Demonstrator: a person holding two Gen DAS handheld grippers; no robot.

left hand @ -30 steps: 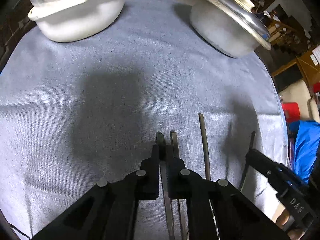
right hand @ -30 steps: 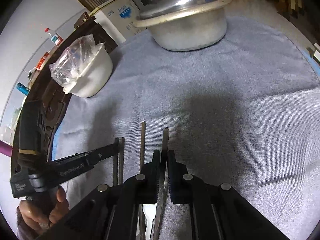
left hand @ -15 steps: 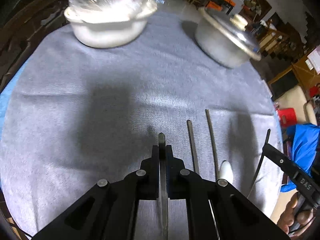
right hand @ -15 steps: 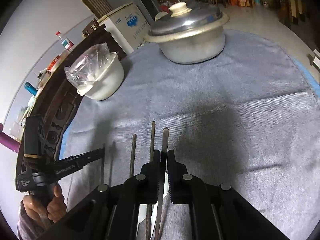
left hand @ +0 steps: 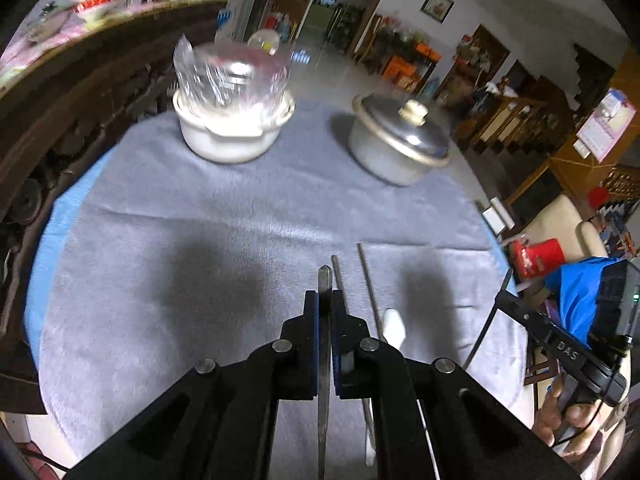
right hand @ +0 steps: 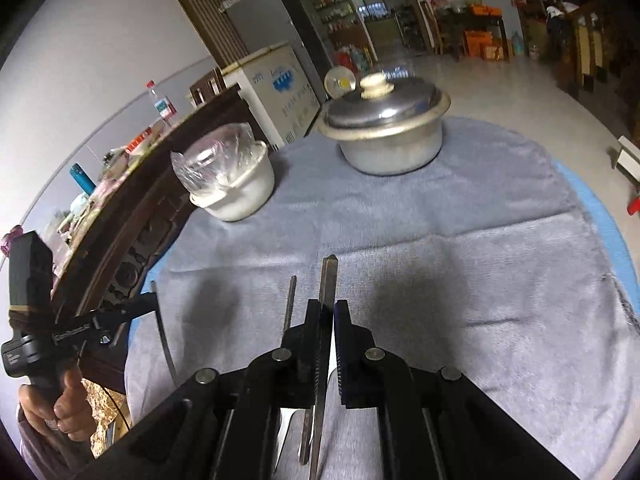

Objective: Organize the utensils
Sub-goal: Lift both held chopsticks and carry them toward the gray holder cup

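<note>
Fingers [left hand: 310, 320] pinch a flat utensil [left hand: 325, 280], lower end cut off.

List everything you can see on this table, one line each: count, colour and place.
Cloth: one, grey, covering the table.
Bowl: one, white, far left.
Plastic bag: one, clear, on top of the bowl.
Pot: one, silver, lidded, far right.
Loose chopsticks: two, dark metal, side by side on the near cloth.
Spoon: one, white, beside the loose chopsticks.
Held chopsticks: two, dark metal, one in each claw.
Left claw: one, black, shut on a chopstick.
Right claw: one, black, shut on a chopstick.
</note>
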